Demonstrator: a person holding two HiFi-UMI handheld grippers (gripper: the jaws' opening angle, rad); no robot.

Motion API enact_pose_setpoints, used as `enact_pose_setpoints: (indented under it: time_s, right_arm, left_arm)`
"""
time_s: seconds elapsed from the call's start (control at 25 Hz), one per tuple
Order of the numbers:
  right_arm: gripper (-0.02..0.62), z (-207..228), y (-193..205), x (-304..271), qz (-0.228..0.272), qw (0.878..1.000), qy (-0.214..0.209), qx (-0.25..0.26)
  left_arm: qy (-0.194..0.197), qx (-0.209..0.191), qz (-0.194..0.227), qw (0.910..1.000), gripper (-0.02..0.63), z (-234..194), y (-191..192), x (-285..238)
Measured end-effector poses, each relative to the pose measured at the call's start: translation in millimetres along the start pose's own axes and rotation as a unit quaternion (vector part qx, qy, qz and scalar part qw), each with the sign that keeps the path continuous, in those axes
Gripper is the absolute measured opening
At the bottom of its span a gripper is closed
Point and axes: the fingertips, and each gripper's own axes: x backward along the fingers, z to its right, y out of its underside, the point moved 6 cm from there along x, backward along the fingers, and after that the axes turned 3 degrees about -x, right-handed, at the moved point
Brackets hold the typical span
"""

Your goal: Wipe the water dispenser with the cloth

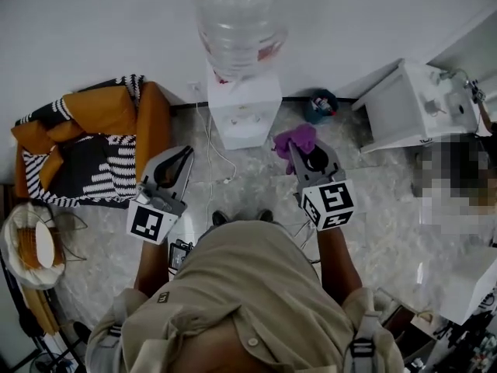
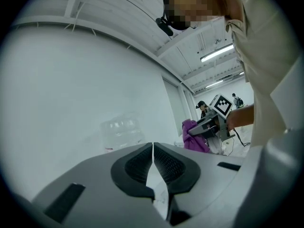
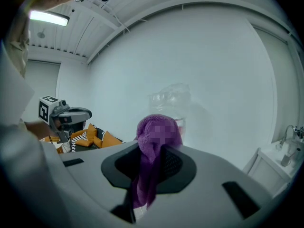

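A white water dispenser (image 1: 242, 111) stands against the far wall, with a big clear bottle (image 1: 237, 22) upside down on top. My right gripper (image 1: 293, 150) is shut on a purple cloth (image 1: 295, 141), held just right of the dispenser's base and apart from it. In the right gripper view the cloth (image 3: 154, 151) hangs out between the jaws, and the bottle (image 3: 172, 101) shows faintly beyond. My left gripper (image 1: 186, 155) is shut with nothing in it, to the dispenser's lower left. The left gripper view shows its jaws meeting, the bottle (image 2: 121, 131) faint ahead.
An orange and striped armchair (image 1: 97, 142) sits at the left. A white sink cabinet (image 1: 415, 103) stands at the right, a small dark bin (image 1: 320, 106) between it and the dispenser. White cables (image 1: 210, 150) trail over the marble floor. A basket (image 1: 31, 243) lies at the far left.
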Motion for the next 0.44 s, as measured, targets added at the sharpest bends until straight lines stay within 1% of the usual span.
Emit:
enact_pose_setpoints:
  time_s: [0.16, 0.44]
  right_arm:
    - [0.074, 8.6, 2.9, 1.1, -0.002, 1.0, 0.0, -0.005]
    - [0.074, 9.1, 9.2, 0.6, -0.004, 1.0, 0.001, -0.008]
  left_arm:
    - [0.001, 0.002, -0.006, 1.0, 0.026, 3.3, 0.3, -5.5]
    - [0.003, 0.007, -0.006, 1.0, 0.026, 6.1, 5.7, -4.7]
